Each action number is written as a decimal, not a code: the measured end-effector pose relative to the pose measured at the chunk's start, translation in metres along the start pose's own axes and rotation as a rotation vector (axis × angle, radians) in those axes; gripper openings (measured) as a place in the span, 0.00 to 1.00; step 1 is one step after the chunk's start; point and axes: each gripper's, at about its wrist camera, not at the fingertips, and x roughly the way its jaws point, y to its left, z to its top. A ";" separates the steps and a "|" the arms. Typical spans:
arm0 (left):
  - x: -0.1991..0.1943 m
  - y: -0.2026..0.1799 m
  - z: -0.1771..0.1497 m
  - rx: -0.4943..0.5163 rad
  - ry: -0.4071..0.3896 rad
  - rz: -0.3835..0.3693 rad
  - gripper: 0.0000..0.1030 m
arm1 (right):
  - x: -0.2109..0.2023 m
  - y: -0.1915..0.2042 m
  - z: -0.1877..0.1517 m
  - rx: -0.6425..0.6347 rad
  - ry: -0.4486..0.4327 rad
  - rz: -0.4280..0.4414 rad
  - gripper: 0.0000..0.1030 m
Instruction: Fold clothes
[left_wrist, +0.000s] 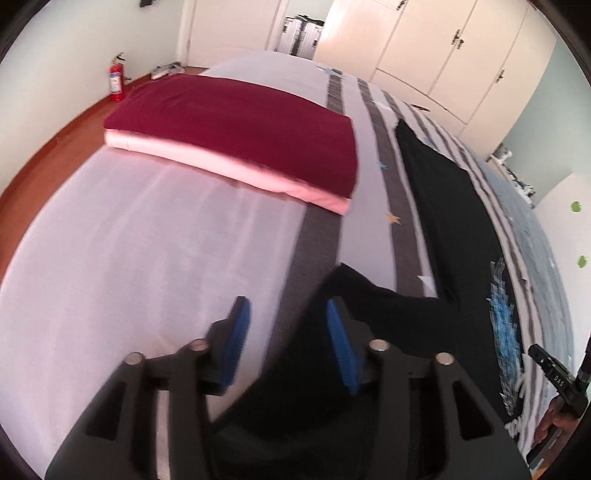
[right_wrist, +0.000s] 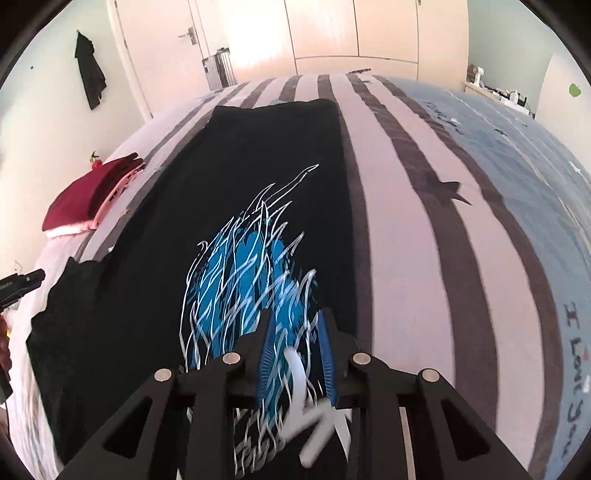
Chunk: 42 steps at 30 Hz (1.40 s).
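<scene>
I had a black T-shirt (right_wrist: 258, 177) with a blue and white print spread flat on the bed (right_wrist: 424, 229), lying lengthwise along the grey and white stripes of the cover. My right tongs (right_wrist: 297, 325) sat low over the printed end of the shirt, their blue pads (right_wrist: 266, 354) standing a little apart with the cloth showing between them; whether they pinched a fold there I could not tell, as the fabric below them was blurred. My left tongs (left_wrist: 286, 310) were spread wide over the bed cover, one blue pad (left_wrist: 236, 332) over the pale sheet, the other at the edge of the shirt's sleeve (left_wrist: 369, 295), which reached out from the shirt across a grey stripe; nothing was gripped between them. Beyond the left tongs, well apart from the T-shirt, a folded maroon garment (left_wrist: 240, 125) rested squarely on a folded pink one (left_wrist: 236, 170) near the bed's far side. A red fire extinguisher (left_wrist: 116, 79) stood on the wooden floor against the wall past that stack. White wardrobe doors (right_wrist: 354, 29) rose behind the bed.
</scene>
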 end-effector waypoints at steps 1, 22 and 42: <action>-0.001 -0.001 -0.003 0.001 0.011 0.000 0.46 | -0.005 -0.001 -0.002 0.004 0.003 0.000 0.21; -0.030 0.045 -0.098 -0.165 0.047 0.117 0.58 | -0.029 0.005 -0.064 -0.019 0.089 0.029 0.21; -0.079 -0.028 -0.080 -0.051 -0.105 0.132 0.07 | -0.054 -0.034 -0.066 -0.033 0.060 0.057 0.21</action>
